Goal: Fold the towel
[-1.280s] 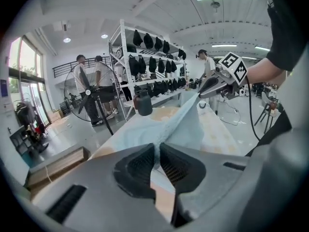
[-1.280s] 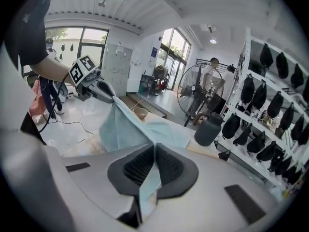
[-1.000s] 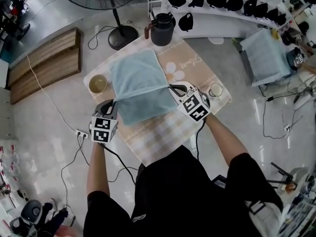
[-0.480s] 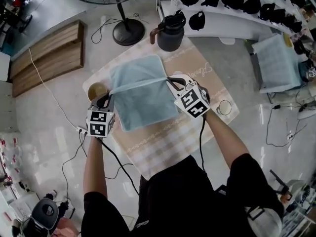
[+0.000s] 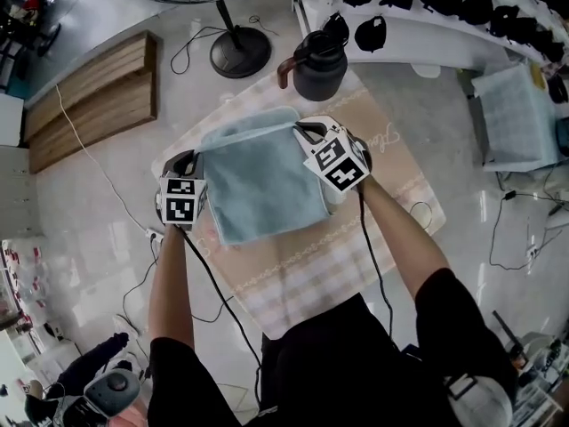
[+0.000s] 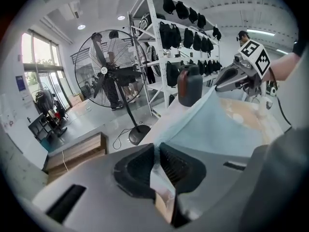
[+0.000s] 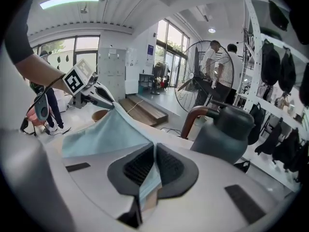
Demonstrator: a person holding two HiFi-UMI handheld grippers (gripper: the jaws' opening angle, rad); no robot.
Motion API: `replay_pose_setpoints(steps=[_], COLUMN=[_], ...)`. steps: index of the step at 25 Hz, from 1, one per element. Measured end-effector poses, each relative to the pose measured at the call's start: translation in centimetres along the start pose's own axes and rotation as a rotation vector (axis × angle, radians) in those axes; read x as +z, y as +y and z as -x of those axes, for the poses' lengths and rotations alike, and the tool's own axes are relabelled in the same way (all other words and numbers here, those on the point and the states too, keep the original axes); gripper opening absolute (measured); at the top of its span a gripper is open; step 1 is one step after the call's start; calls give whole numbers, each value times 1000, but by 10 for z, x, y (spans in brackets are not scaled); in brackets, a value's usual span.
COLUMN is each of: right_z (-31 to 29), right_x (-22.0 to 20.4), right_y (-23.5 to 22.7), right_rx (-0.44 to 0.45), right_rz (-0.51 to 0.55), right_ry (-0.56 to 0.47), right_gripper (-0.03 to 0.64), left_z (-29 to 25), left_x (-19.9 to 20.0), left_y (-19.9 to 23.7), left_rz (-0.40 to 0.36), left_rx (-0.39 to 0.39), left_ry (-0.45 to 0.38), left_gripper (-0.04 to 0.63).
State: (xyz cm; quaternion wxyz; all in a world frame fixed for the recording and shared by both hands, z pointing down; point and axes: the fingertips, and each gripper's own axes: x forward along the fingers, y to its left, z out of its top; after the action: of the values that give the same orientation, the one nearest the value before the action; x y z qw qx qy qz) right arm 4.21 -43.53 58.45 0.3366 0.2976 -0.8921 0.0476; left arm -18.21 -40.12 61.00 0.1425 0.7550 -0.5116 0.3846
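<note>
**A:** Since a second ago both grippers have carried the towel's lifted edge away from the person, across the layer lying below.

**B:** And the grip?

**A:** The left gripper (image 5: 185,160) has its jaws nearly closed, and one corner of the pale blue towel (image 5: 262,183) is pinched between its pads. The right gripper (image 5: 303,132) is pinching the other corner the same way. The held edge runs fairly straight from one to the other.

**B:** Where does that edge sit?

**A:** It sits just short of the towel's far edge. The rest of the towel lies flat on the table (image 5: 298,261) behind both grippers, toward the person.

**B:** Is there room ahead?

**A:** It's tighter on the right. A dark jug (image 5: 320,65) stands near, just beyond the right gripper's tips and past the far edge. The table's rim passes close outside the left gripper, with bare floor past it. A fan base (image 5: 240,50) stands farther ahead, well apart.
</note>
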Motion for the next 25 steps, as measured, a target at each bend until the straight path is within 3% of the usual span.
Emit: replay_pose_setpoints(steps=[9,12,13,14,15,16,25], right_z=[-38,-47,-49,-50,-51,-50,-26], right_x=[-14,-17,-16,-16,-17,-17,-58], right_y=[-19,-29,-32,-34,-36,-36,-1], right_rx=[31,8,3,4,9,14,52], right_rz=[-14,-37,-47,-62,-81,-100,-140], right_ry=[44,42,32,20,11,2,27], right_gripper=[18,20,43,110,175,189,189], left_z=[-35,-43,-44,-44,-43,-42,-5], left_x=[-7,-4,-2,-1,-1,-2,-30], left_y=[9,17,21,23,23,21,-22], left_rz=[50,81,100,118,132,142,203], left_rx=[34,80,95,103,103,95,18], left_ry=[44,33,22,13,9,8,-2], left_gripper=[49,105,142,199,218,218,218])
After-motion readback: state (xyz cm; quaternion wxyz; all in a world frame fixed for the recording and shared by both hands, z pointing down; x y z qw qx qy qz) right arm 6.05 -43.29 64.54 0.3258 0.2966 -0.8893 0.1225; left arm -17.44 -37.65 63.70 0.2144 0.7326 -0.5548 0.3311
